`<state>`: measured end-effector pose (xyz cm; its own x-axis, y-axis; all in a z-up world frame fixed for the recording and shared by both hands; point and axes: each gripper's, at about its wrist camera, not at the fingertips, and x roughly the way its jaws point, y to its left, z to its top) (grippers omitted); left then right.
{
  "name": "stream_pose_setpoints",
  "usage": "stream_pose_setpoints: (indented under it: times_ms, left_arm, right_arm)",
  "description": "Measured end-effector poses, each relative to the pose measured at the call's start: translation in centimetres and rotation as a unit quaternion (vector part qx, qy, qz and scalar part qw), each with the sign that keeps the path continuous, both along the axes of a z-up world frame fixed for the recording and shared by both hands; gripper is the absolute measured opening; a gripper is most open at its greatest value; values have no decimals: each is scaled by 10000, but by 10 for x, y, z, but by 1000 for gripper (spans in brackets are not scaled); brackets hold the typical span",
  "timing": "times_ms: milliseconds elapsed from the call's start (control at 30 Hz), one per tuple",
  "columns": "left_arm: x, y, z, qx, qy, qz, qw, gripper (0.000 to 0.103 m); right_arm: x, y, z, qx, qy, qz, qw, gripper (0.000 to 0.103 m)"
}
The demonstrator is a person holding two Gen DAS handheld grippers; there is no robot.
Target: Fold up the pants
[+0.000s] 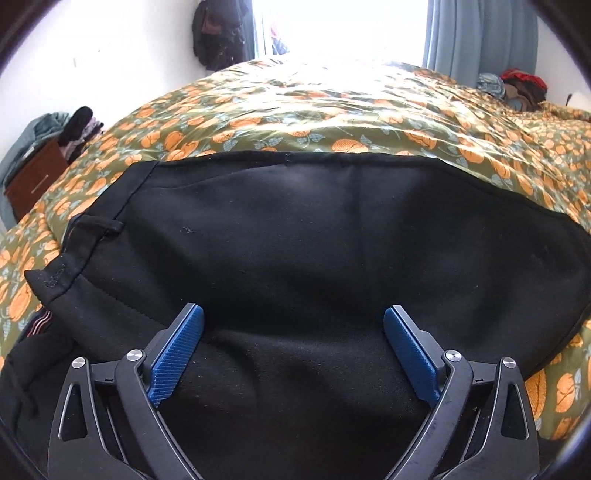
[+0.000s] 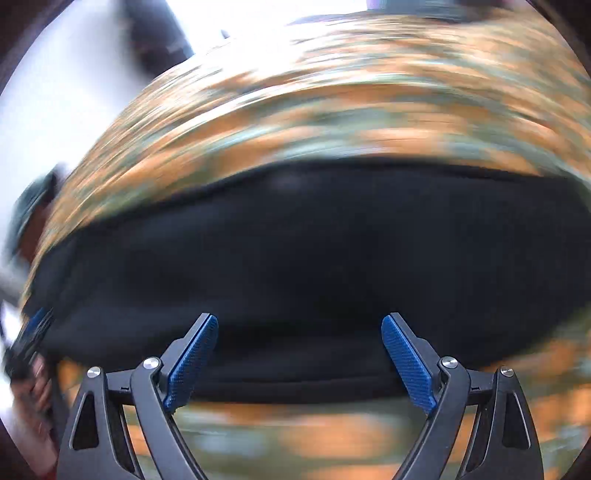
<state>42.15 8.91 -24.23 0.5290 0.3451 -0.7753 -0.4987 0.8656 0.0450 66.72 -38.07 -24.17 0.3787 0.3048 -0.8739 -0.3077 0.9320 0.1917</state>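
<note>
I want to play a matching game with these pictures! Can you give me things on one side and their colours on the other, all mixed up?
Things:
1. pants
2. bed cover
3. left gripper finger pads
4. curtain

Colours:
A. bright blue
B. black
C. pale grey-blue
D. green with orange flowers

Pairs: 1-B, 2-D, 3-A, 4-C

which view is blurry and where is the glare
Right wrist view: heavy motion blur smears the floral bedspread and black pants; only the right claw is sharp. Left wrist view: sharp, but the window blows out white, washing out the bedspread's far edge.
</note>
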Motion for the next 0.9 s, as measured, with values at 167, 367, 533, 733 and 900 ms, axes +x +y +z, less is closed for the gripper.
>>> stream_pose_setpoints:
  times_ms: [167, 367, 533, 733, 900]
  left_arm:
    - [1, -2, -1, 51, -15, -5, 10000, 100]
    - [2, -3, -3, 93, -59, 2, 9999, 101]
    - [2, -3, -3, 99, -59, 1, 9999, 101]
    - [1, -4, -3, 108, -105, -1, 9999, 101]
    - [1, -3, -5, 98, -150, -8, 9998, 102]
  right_arm:
    - [26, -183, 25, -21, -86, -2390, 9710, 89]
    - [2, -243, 28, 3565, 167, -2537, 8990, 89]
    - [25, -195, -1, 3275, 616, -2186, 9171, 77]
    - [39, -225, -39, 3409, 459, -3828, 8574, 58]
    - [56, -207, -6, 2985, -255, -3426, 8904, 10]
